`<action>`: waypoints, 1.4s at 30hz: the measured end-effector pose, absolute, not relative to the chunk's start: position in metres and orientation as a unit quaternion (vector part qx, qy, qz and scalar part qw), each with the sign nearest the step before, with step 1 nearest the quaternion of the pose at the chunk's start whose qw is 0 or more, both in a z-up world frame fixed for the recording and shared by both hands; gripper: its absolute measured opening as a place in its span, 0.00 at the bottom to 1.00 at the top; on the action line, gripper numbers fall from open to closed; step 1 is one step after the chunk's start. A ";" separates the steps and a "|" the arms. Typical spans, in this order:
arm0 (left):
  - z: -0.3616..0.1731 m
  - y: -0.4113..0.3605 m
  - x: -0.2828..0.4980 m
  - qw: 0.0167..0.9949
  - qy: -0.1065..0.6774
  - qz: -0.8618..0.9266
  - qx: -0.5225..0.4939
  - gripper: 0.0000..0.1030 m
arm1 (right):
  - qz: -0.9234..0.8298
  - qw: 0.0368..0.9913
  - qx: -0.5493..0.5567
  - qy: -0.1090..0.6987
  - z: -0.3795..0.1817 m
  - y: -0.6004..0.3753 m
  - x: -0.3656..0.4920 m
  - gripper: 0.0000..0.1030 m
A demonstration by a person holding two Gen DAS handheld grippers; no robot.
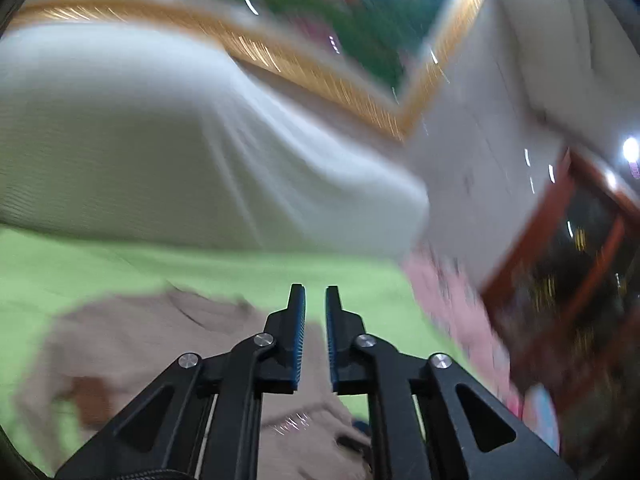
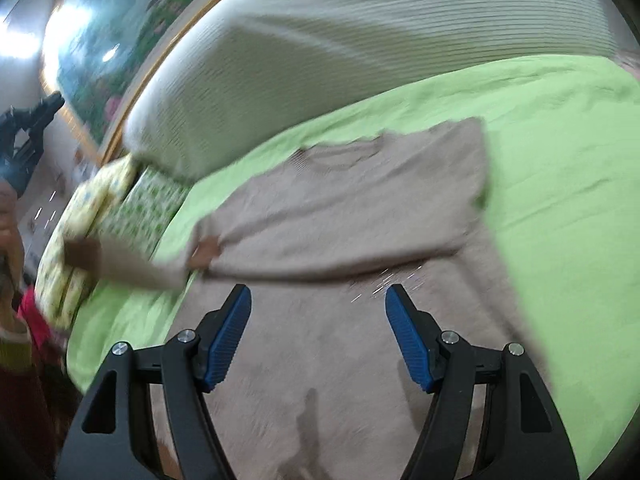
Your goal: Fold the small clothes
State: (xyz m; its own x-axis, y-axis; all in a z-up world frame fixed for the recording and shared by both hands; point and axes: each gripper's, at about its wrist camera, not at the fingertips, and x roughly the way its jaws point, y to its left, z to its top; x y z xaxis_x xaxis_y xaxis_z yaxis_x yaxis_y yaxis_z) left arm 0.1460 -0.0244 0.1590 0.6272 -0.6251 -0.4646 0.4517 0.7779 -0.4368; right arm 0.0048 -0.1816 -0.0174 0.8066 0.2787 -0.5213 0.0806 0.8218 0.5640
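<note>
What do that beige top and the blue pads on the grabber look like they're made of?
The beige top looks like a soft matte knit, possibly wool or cotton: it lies limp with gentle creases. The blue pads on the right hand-held gripper look like ribbed rubber or plastic, judging by their fine grooves.

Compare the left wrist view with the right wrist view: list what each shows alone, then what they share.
Left wrist only: a dark red wooden frame at right, and the left gripper with its jaws nearly closed on nothing.

Right wrist only: the yellow-green patterned pillows, the sweater's folded-over sleeve, and the right gripper open wide.

Both: the beige sweater, green bedsheet, white blanket and gold-framed painting.
</note>
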 end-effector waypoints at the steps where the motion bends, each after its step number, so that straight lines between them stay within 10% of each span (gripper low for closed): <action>1: 0.144 -0.040 0.149 0.883 0.330 -0.305 -0.134 0.09 | 0.040 0.904 0.295 0.307 -0.016 -0.189 0.008 0.68; 5: 0.071 -0.039 0.123 0.868 0.384 -0.280 -0.144 0.11 | 0.037 0.905 0.299 0.299 -0.009 -0.205 0.013 0.68; 12: 0.011 0.091 0.051 0.878 0.440 -0.080 -0.169 0.63 | 0.074 0.904 0.281 0.313 -0.014 -0.181 0.032 0.68; 22: -0.060 0.100 0.038 0.847 0.510 -0.002 -0.150 0.61 | 0.111 0.884 0.293 0.348 -0.038 -0.130 0.033 0.68; 27: -0.083 0.112 0.037 0.828 0.516 -0.024 -0.218 0.08 | 0.105 0.889 0.284 0.344 -0.034 -0.135 0.027 0.68; 39: 0.090 0.004 0.132 0.914 0.331 -0.179 -0.155 0.06 | 0.075 0.890 0.312 0.325 -0.036 -0.169 0.020 0.68; 42: 0.084 -0.058 0.184 0.887 0.374 -0.238 -0.128 0.36 | 0.051 0.891 0.314 0.323 -0.033 -0.184 0.016 0.68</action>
State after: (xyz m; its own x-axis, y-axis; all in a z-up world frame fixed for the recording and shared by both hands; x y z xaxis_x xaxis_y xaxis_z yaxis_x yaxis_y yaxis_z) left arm 0.1844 -0.0582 0.0843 0.6078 -0.5175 -0.6022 0.3265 0.8542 -0.4045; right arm 0.0159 -0.1839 -0.0331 0.7863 0.2936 -0.5436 0.1126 0.7971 0.5933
